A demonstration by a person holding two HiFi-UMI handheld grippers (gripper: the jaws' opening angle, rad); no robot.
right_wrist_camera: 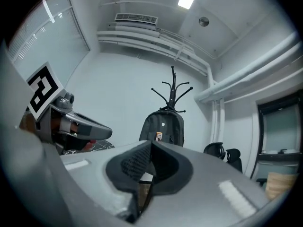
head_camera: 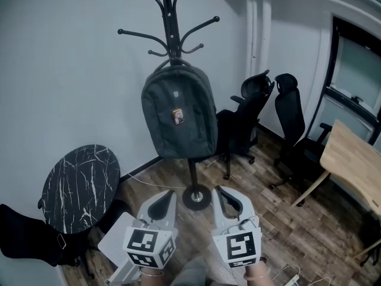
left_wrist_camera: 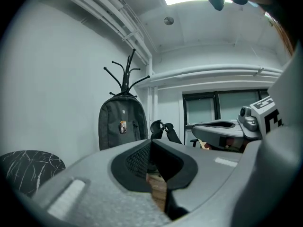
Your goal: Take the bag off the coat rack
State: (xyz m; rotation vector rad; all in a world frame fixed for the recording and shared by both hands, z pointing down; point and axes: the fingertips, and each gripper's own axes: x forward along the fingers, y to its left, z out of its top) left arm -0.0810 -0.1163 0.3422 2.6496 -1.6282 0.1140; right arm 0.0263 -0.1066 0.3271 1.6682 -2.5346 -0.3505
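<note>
My left gripper (head_camera: 162,202) and right gripper (head_camera: 228,200) are both closed tight, empty. The bag (head_camera: 178,115) hangs on the coat rack (head_camera: 169,22), well apart.

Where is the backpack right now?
In the head view the backpack hangs on the coat rack, straight ahead, between the marble table and the office chairs.

The bag (head_camera: 178,109) is a dark grey backpack, zipped shut, hanging upright by its top from the lower hooks of the coat rack (head_camera: 169,22). A small coloured tag (head_camera: 177,117) sits on its front panel. Its bottom hangs clear of the floor (head_camera: 286,231). The coat rack is a black pole with curved, ball-tipped hooks. Its round base (head_camera: 196,196) stands on the wood floor near the wall (head_camera: 71,70).
</note>
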